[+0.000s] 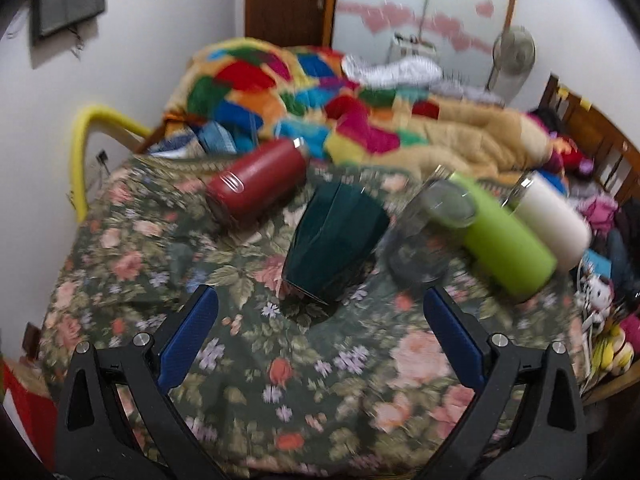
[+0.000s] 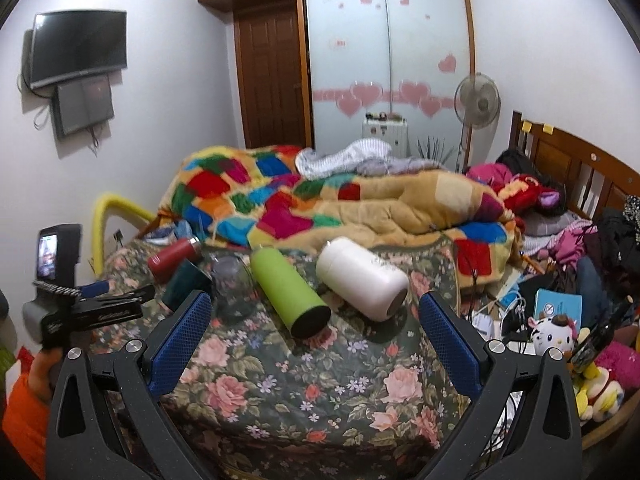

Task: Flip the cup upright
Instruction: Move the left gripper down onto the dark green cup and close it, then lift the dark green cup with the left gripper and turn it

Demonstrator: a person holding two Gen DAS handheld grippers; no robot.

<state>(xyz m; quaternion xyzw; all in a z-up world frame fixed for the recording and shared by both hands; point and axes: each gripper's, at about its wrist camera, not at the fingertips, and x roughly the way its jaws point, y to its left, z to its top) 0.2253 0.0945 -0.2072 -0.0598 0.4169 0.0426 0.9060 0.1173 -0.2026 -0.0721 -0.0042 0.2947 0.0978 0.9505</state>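
Several cups lie on their sides on a floral bedspread (image 1: 280,380): a red bottle (image 1: 256,184), a dark green cup (image 1: 336,240), a clear glass (image 1: 428,236), a lime green cup (image 1: 500,232) and a white cup (image 1: 552,220). My left gripper (image 1: 320,312) is open, just short of the dark green cup's mouth. In the right wrist view the lime green cup (image 2: 292,292) and white cup (image 2: 360,280) lie ahead of my open right gripper (image 2: 316,312). The left gripper (image 2: 96,300) shows at the left there, near the dark green cup (image 2: 184,284).
A patchwork quilt (image 2: 320,204) is heaped behind the cups. Soft toys and clutter (image 2: 560,328) crowd the bed's right side by the wooden headboard (image 2: 580,168). A yellow padded rail (image 2: 108,216) stands at the left. A fan (image 2: 476,104) and wardrobe stand behind.
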